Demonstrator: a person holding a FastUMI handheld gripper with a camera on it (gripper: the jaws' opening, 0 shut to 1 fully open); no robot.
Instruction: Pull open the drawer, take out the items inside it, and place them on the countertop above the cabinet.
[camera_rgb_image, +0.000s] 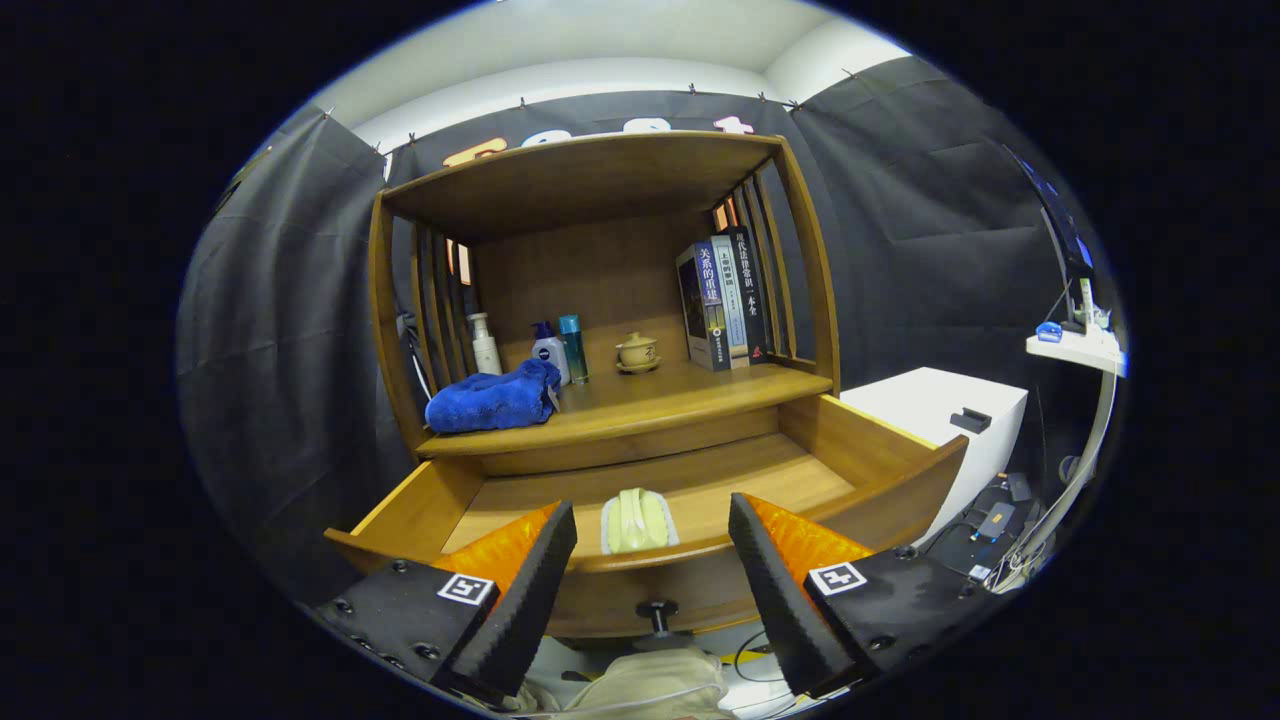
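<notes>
Gripper view: claw (652, 560) spread wide, empty, above open drawer's (870, 440) front edge; pale pouch (637, 520) between fingers.

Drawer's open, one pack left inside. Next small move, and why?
Probably ease the gripper forward and down over the pale green pack: the drawer is pulled out, the pack lies near its front wall between the open fingers, and nothing is gripped.

- The gripper (652, 545) has 2 wedge-shaped fingers (525, 600) with finely ribbed inner faces.
- Each finger sits on a dark flat mount with small round screw heads along the edge.
- Each mount carries 1 square black-and-white marker (466, 588).
- The fingers stand wide apart.
</notes>
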